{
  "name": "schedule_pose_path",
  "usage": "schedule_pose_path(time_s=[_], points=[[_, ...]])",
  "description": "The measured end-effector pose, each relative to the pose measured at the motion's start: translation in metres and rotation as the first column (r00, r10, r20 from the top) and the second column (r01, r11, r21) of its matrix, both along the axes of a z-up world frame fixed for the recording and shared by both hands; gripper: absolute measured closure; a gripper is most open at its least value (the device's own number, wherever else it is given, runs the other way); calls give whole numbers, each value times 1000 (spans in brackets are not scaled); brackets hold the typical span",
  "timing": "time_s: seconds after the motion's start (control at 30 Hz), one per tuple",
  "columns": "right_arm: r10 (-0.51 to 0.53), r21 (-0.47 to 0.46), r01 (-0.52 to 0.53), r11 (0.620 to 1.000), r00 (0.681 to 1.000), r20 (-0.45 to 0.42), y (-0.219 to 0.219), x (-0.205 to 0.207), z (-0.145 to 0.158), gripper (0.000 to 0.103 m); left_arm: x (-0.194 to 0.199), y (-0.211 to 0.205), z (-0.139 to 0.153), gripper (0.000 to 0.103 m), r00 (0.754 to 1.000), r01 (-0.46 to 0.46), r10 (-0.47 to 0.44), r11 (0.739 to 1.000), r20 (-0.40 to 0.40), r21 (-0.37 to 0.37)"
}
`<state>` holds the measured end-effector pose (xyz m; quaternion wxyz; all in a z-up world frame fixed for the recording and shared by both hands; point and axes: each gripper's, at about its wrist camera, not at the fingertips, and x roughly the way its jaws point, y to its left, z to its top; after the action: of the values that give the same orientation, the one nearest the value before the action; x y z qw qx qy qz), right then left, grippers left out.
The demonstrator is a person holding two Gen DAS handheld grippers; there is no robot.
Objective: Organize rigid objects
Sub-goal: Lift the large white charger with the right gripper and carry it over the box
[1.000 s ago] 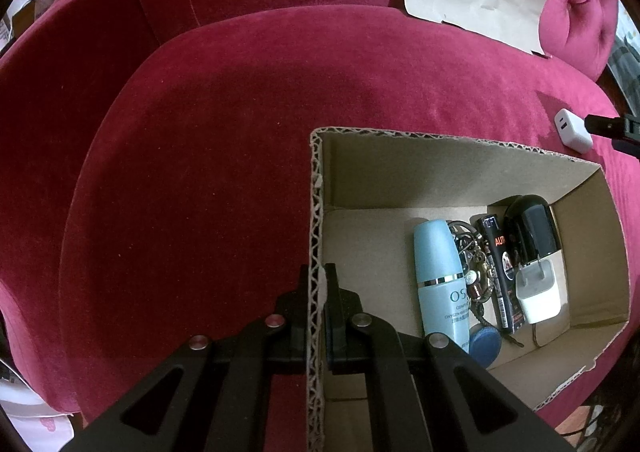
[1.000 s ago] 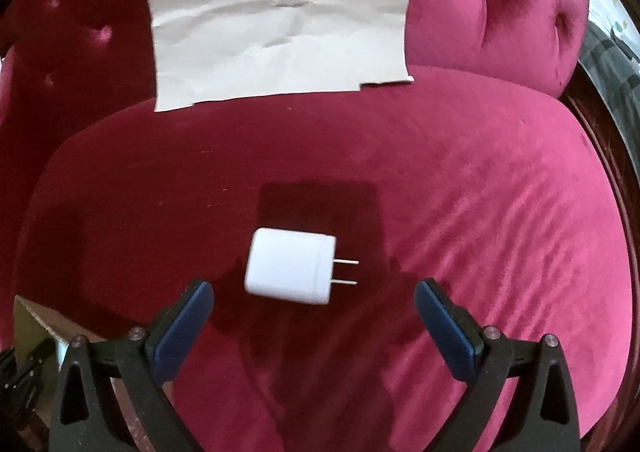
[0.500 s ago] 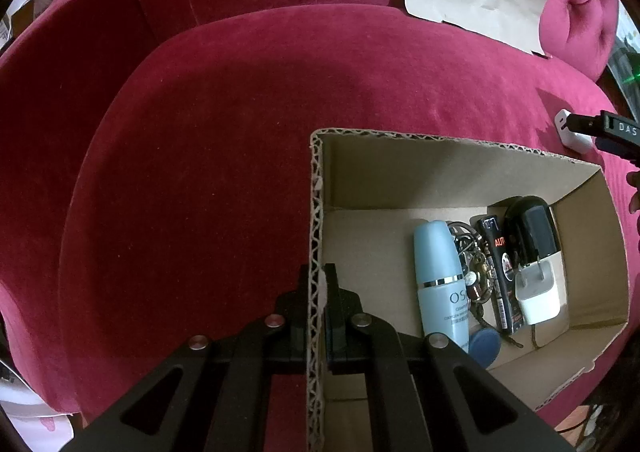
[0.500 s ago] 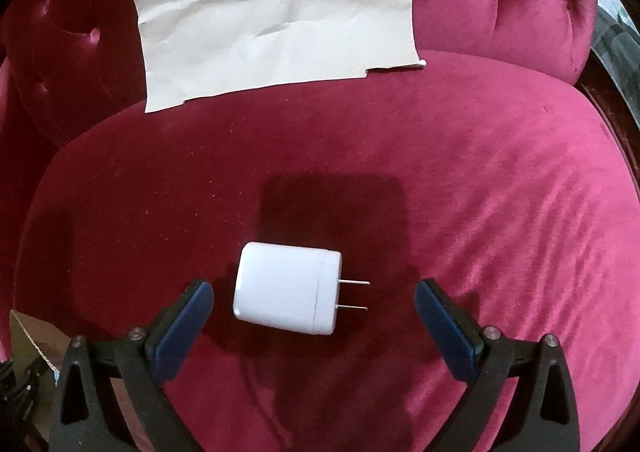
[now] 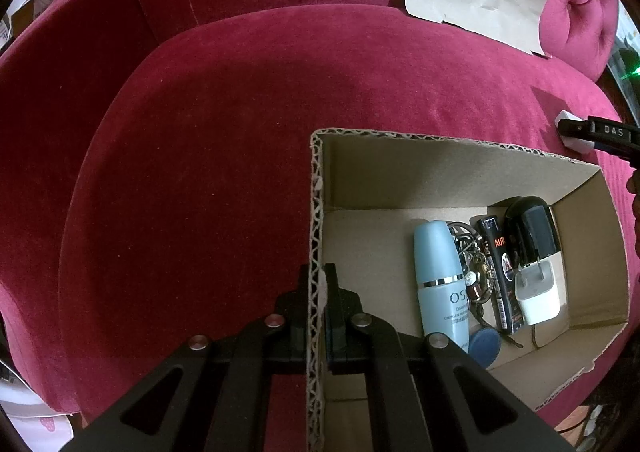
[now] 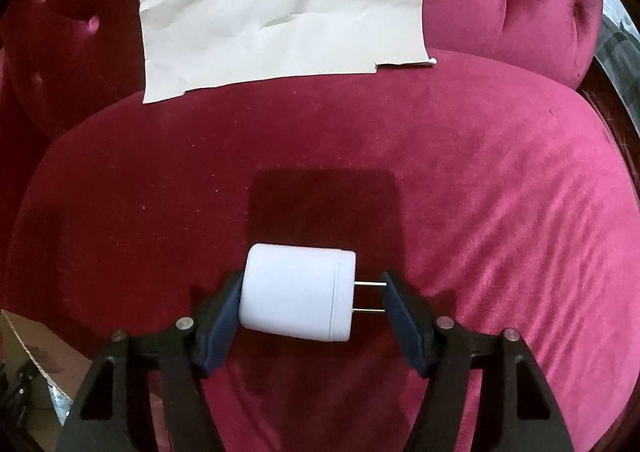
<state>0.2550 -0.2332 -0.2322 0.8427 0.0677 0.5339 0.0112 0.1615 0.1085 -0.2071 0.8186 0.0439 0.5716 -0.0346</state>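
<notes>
A white plug charger lies on the red velvet seat, prongs to the right. My right gripper is closing around it: the left pad meets its body, the right pad meets the prong tips. In the left wrist view the right gripper shows at the far right, over that charger. My left gripper is shut on the left wall of the open cardboard box. In the box lie a light blue bottle, a black tube, a black adapter and another white charger.
A creased sheet of brown paper leans on the tufted backrest behind the seat. A corner of the box shows at the lower left of the right wrist view. A keychain lies between the bottle and the tube.
My right gripper came down over the white charger and its jaws drew in from wide open to its two ends. The left gripper and the box stayed still.
</notes>
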Motion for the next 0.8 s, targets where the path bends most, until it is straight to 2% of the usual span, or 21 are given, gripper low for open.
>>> schedule_pose_path(time_s=[0.37,0.8], points=[[-27,-12,27,1000,1000,-7,-9,-18,16,31,0,0,0,99,1000,-1,1,1000,0,2],[-13,-18,13,1000,1000,7,1,-46,48,31,0,1,0,99,1000,-4,4,1000,3,-1]])
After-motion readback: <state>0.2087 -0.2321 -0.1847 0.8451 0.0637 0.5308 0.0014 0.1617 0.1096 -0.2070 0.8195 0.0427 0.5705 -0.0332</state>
